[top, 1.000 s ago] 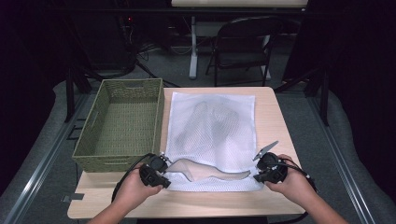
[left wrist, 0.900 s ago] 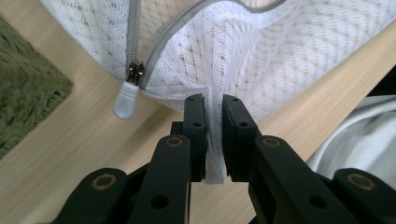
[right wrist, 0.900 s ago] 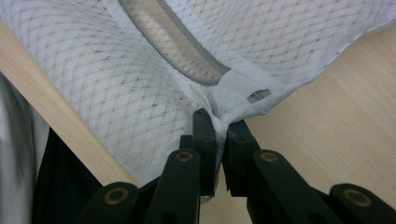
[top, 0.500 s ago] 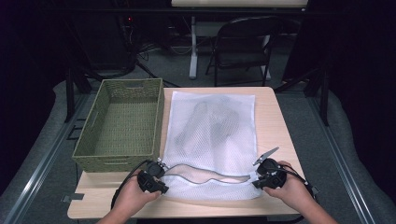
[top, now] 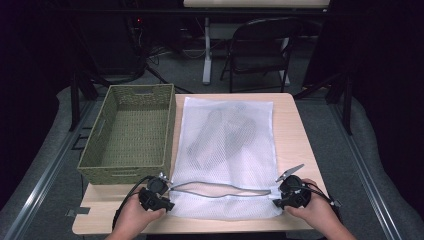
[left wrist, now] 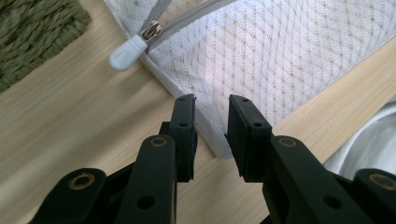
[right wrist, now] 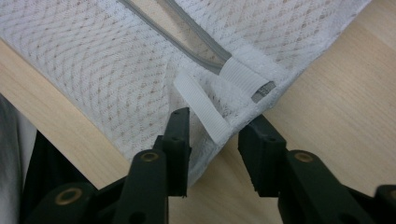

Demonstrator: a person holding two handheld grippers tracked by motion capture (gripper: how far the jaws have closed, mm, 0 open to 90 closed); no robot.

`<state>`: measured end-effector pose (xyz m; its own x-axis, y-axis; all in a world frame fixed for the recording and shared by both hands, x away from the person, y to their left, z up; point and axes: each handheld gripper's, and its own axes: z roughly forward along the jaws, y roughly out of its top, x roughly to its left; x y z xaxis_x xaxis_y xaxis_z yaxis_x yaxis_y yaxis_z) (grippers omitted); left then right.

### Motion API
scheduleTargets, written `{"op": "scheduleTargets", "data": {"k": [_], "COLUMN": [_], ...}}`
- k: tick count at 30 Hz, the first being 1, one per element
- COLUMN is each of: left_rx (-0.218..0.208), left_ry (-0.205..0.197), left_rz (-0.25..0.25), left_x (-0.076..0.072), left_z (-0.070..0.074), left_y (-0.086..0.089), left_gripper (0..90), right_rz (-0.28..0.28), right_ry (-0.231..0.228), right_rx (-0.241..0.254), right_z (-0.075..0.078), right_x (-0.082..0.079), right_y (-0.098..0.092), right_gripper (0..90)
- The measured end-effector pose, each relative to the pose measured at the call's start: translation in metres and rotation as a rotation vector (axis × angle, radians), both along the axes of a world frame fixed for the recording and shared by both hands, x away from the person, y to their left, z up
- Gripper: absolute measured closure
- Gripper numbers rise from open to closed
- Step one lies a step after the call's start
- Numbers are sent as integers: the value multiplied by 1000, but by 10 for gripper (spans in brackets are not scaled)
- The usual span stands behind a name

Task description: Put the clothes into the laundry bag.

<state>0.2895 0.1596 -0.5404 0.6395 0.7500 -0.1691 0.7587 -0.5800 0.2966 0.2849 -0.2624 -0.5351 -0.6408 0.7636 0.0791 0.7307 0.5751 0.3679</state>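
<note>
My left tool (left wrist: 210, 123) and right tool (right wrist: 215, 135) have just been opening, jaws narrow, no longer pinching the bag (top: 227, 145) beside the basket (top: 130, 132). Its mesh may snag a pad and drag along.

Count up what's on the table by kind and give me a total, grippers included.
Mesh laundry bag: 1
Woven basket: 1
Grippers: 2, the left gripper and the right gripper
Total: 4
</note>
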Motion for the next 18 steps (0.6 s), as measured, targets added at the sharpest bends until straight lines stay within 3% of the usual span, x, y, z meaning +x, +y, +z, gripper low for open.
{"op": "scheduleTargets", "data": {"k": [1,10,12,16,17,18], "left_rx": [-8,-51,-71,-89,-91,-95], "left_ry": [-4,-34,-48,-67,-70,-80], "left_rz": [11,35,50,48,50,49], "left_x": [-1,-8,-9,-9,-9,-10], "left_z": [0,4,6,12,13,15], "left_y": [1,12,14,20,21,23], "left_gripper": [710,553,511,450,444,440], "right_rz": [13,-36,-38,-65,-55,-64], "right_ry": [1,-6,-19,-52,-53,-67], "right_rx": [-22,45,31,68,47,57], "right_z": [1,10,13,17,20,21], "right_x": [0,-10,-12,-16,-16,-17], "right_y": [-2,-12,-14,-15,-17,-18], "right_gripper": [614,527,513,476,470,462]}}
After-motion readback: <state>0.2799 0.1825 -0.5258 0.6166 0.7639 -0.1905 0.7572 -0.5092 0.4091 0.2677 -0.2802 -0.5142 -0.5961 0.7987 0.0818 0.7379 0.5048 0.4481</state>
